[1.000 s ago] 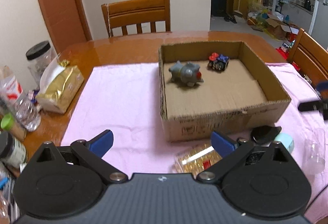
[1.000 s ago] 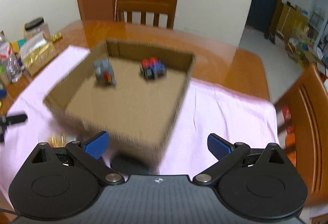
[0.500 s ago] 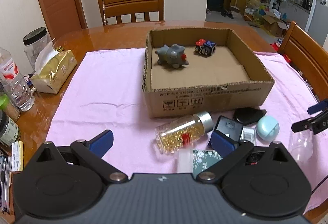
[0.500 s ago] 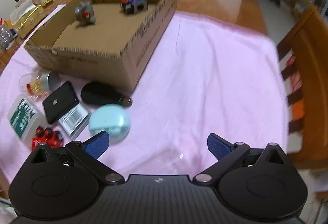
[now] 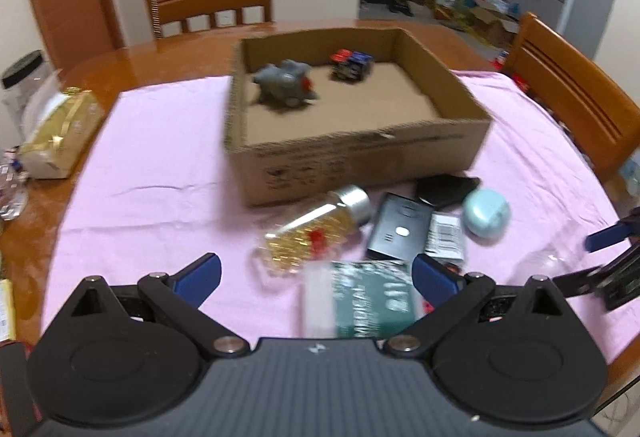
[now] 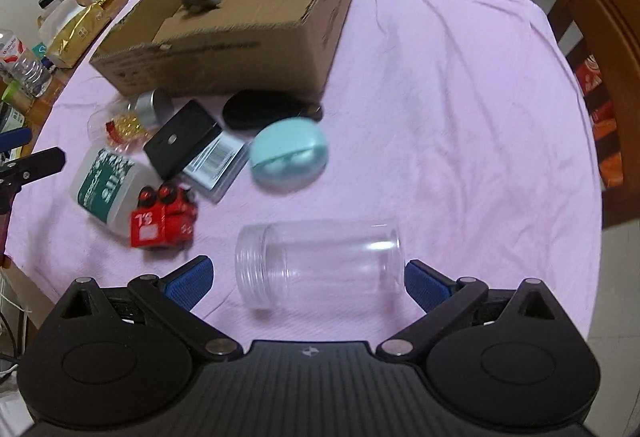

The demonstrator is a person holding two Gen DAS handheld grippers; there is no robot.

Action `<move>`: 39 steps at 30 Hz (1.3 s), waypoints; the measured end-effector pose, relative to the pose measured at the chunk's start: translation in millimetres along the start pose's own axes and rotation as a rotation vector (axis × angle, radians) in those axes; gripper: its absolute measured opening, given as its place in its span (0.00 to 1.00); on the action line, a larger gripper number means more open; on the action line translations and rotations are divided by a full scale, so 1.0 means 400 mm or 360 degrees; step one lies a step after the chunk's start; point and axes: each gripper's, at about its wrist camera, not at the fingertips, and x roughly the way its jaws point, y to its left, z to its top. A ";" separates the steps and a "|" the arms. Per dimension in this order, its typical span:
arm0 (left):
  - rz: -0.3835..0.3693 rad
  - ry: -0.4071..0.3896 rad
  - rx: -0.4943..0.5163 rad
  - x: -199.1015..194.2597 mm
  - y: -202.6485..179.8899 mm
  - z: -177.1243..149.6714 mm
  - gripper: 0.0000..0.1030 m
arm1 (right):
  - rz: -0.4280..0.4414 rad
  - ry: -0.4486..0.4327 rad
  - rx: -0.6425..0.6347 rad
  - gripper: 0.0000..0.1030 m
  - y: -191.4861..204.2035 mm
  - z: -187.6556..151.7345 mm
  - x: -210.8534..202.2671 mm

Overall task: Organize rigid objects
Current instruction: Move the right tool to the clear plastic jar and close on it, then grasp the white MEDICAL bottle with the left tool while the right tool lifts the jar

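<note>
Lying on pink cloth (image 6: 440, 97): clear jar (image 6: 320, 261), on its side between the right tool's fingers
Right tool (image 6: 308, 277): wide, holding nothing
Left tool (image 5: 316, 273): wide, holding nothing, above green-labelled bottle (image 5: 368, 297)
Box (image 5: 360, 157): holds grey toy (image 5: 286, 83) and dark toy car (image 5: 352, 65)
Beside box: pill bottle (image 5: 316, 229), black case (image 5: 400, 233), blue egg-shaped case (image 5: 486, 213)

Both grippers are matte black plastic. The left gripper (image 5: 316, 271) and right gripper (image 6: 308, 277) carry blue fingertip pads (image 5: 200, 273). Silver screws mark the pivots
</note>
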 end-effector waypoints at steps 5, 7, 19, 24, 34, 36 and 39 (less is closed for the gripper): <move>-0.0063 0.0054 0.0036 0.037 -0.034 -0.011 0.98 | -0.0207 -0.0041 -0.0034 1.00 0.048 -0.040 0.044; -0.0071 0.0084 0.0055 0.056 -0.043 -0.017 0.98 | -0.0258 -0.0060 -0.0049 1.00 0.058 -0.051 0.057; -0.0048 0.0172 0.0125 0.094 -0.017 -0.048 0.98 | -0.0298 -0.0044 -0.0008 1.00 0.056 -0.068 0.083; -0.0027 0.0160 0.0173 0.086 0.014 -0.055 0.99 | -0.0294 -0.0055 -0.0011 1.00 0.048 -0.068 0.086; 0.0005 0.0178 0.0288 0.130 -0.017 -0.066 0.97 | -0.0297 -0.0072 -0.0013 1.00 0.055 -0.074 0.081; 0.0006 0.0182 0.0282 0.138 -0.017 -0.063 0.96 | -0.0298 -0.0068 -0.0012 1.00 0.056 -0.074 0.081; -0.0011 0.0179 0.0270 0.142 -0.016 -0.057 0.96 | -0.0310 -0.0059 -0.0008 1.00 0.060 -0.071 0.080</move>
